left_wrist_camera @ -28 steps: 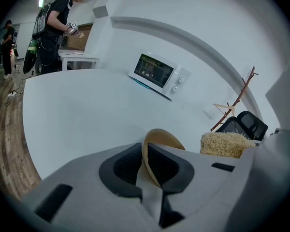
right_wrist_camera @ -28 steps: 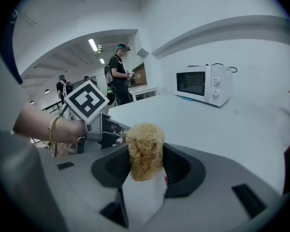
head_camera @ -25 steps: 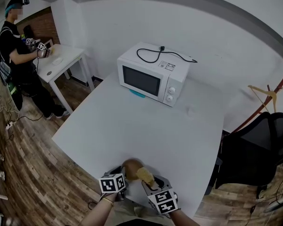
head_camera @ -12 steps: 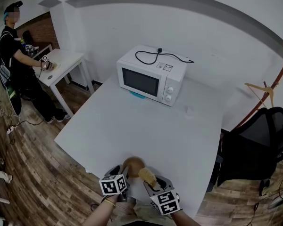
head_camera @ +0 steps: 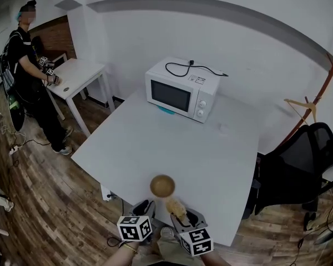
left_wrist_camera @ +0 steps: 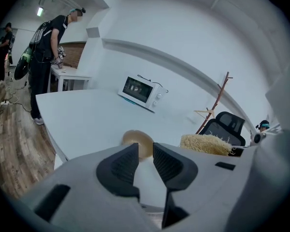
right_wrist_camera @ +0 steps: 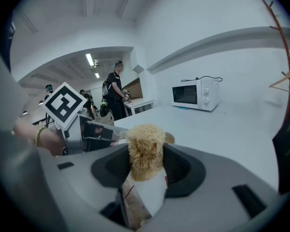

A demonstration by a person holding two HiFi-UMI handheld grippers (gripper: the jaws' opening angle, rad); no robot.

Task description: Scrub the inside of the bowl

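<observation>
A small brown wooden bowl (head_camera: 162, 186) stands upright on the white table (head_camera: 211, 148) near its front edge. My left gripper (head_camera: 144, 209) hangs just behind it, apart from it; its jaws are closing with nothing between them. In the left gripper view the bowl (left_wrist_camera: 131, 137) shows beyond the left gripper (left_wrist_camera: 145, 148). My right gripper (head_camera: 180, 218) is shut on a straw-coloured loofah scrubber (head_camera: 176, 206), right of and behind the bowl. The scrubber (right_wrist_camera: 145, 149) stands up between the right gripper (right_wrist_camera: 146, 164) jaws and hides most of the bowl.
A white microwave (head_camera: 182, 90) with a black cable on top stands at the table's far side. A black office chair (head_camera: 299, 165) is at the right, with a wooden coat rack (head_camera: 308, 112) behind it. A person (head_camera: 28, 65) works at a small white table (head_camera: 77, 73) far left.
My left gripper has let go of the bowl and drawn back toward me. The bowl now stands free on the table ahead of both grippers. The scrubber stays in the right gripper.
</observation>
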